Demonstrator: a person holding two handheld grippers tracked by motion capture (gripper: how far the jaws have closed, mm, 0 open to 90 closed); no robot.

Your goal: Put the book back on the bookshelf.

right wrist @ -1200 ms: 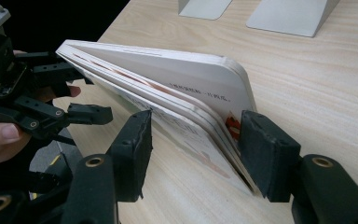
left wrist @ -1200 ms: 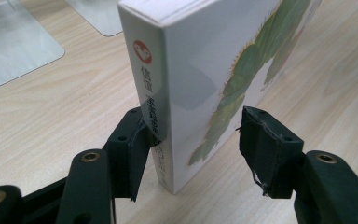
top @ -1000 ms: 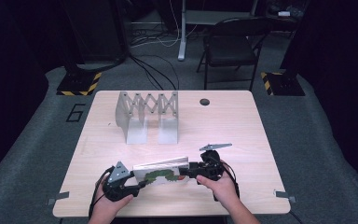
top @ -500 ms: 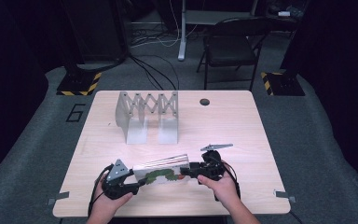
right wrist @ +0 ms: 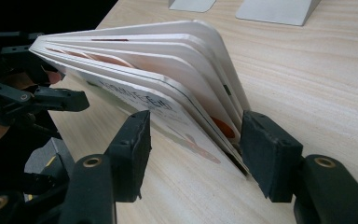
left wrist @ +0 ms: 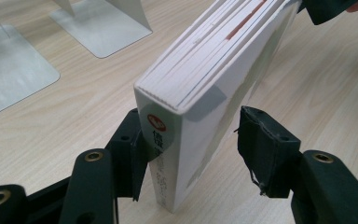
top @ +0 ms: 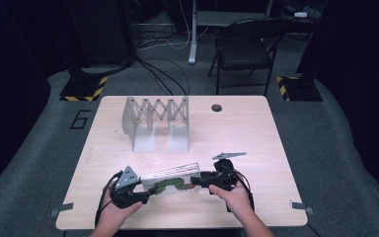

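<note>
Behind the board book (top: 170, 183) on the wooden table (top: 256, 133), a folding metal rack (top: 157, 121) stands. Left gripper (top: 140, 190) and right gripper (top: 205, 178) are set around the book's ends (grip pressure cannot be told).

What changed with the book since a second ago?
Nothing visibly changed. The board book stands on its edge on the table, with the left hand-held gripper at its spine end and the right hand-held gripper at the other. The bookend rack is unmoved.
</note>
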